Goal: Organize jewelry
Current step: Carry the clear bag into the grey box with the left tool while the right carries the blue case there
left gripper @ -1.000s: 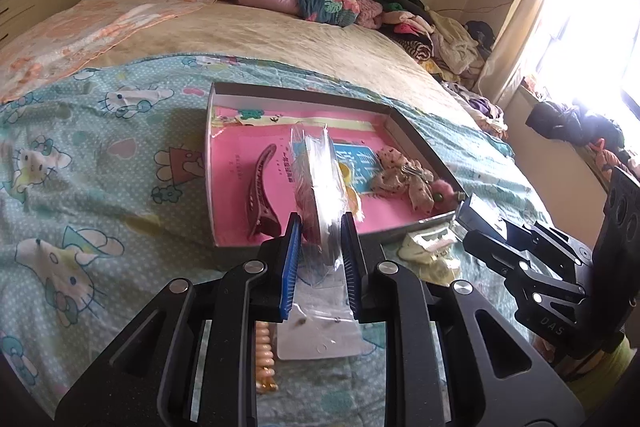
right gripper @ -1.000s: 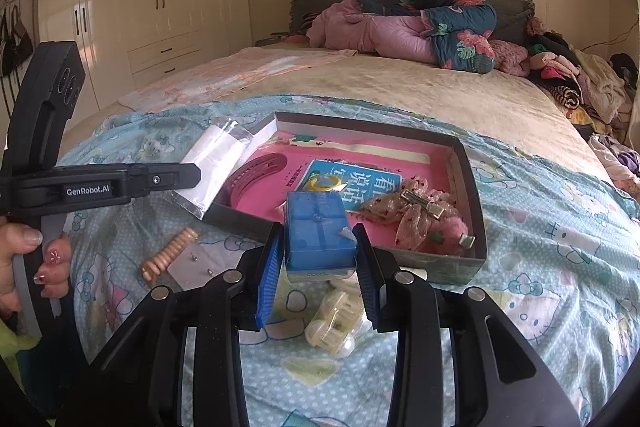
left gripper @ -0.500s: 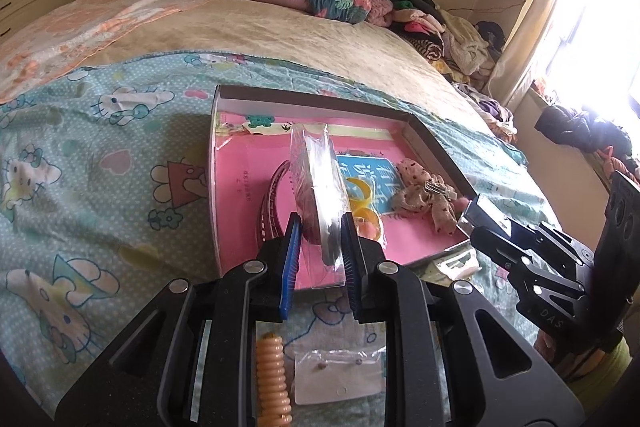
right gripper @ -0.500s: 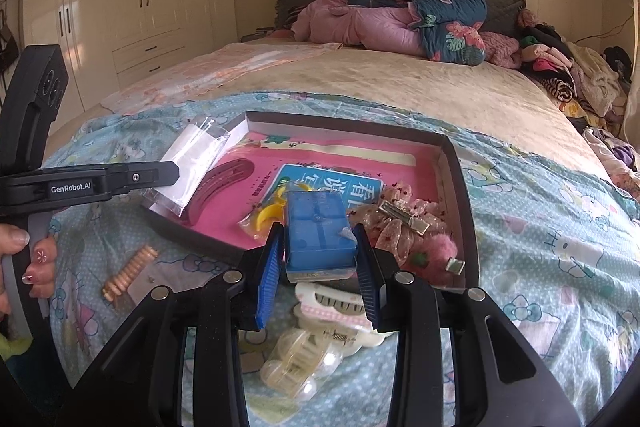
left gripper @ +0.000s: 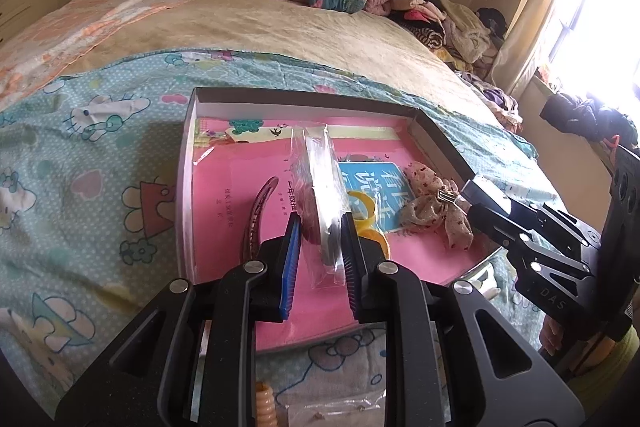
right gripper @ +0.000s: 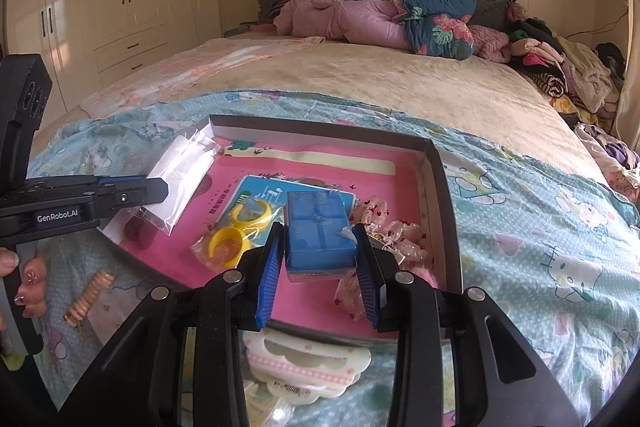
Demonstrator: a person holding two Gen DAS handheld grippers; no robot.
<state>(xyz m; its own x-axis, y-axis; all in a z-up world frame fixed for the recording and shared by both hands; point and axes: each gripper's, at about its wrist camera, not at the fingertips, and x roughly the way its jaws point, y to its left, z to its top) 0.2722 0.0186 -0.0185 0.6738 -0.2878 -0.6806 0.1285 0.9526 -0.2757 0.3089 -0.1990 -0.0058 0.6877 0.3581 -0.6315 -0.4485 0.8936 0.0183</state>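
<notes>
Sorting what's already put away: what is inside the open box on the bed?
In the box, on its pink lining: a yellow ring pack, a patterned bow clip, a dark red hair clip, a blue booklet. Both tongs' loads cover part of the floor.

A pink-lined tray (right gripper: pixel 438 187) sits on a teal cartoon-cat sheet (right gripper: pixel 540 227), holding a blue box (right gripper: pixel 320 231) and yellow rings (right gripper: pixel 236 235).
</notes>
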